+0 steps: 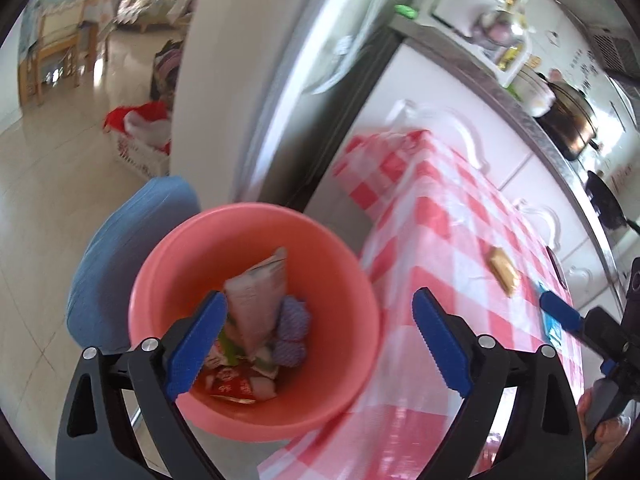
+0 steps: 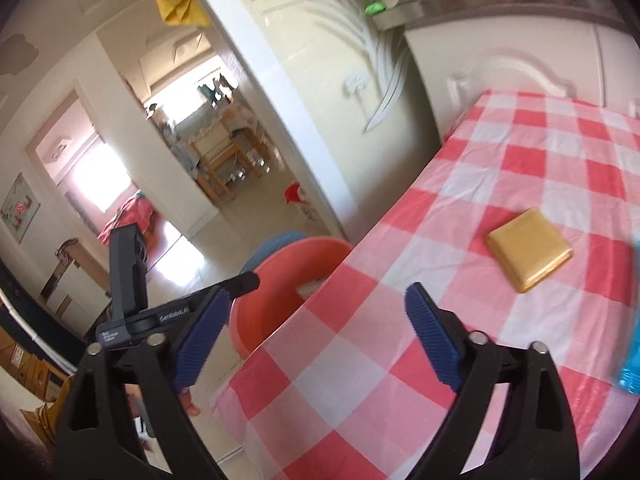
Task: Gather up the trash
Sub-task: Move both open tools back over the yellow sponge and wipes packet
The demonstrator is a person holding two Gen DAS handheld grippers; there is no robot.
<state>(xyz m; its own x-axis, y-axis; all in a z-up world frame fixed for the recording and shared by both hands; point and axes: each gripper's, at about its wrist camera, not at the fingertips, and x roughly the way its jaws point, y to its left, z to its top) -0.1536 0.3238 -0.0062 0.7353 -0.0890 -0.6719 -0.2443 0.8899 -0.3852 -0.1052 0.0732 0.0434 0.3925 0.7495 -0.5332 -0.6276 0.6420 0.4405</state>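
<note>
A salmon-pink bin (image 1: 320,248) stands on the floor against the corner of the red-and-white checked table (image 1: 440,220). Inside it lie a white wrapper (image 1: 256,300), purple mesh pieces (image 1: 294,320) and a red wrapper (image 1: 232,388). My left gripper (image 1: 320,340) hangs open above the bin's rim and the table edge, with nothing between its fingers. A gold square packet (image 2: 528,250) lies on the table (image 2: 400,360), and a blue wrapper (image 2: 632,360) sits at the right edge. My right gripper (image 2: 316,336) is open and empty over the table's near corner, the bin (image 2: 280,288) just beyond it.
A blue cushioned stool (image 1: 120,260) stands behind the bin. White cabinets (image 1: 440,100) run along the table's far side under a counter with a dark pot (image 1: 568,120). A red-and-white basket (image 1: 140,136) sits on the tiled floor by a doorway.
</note>
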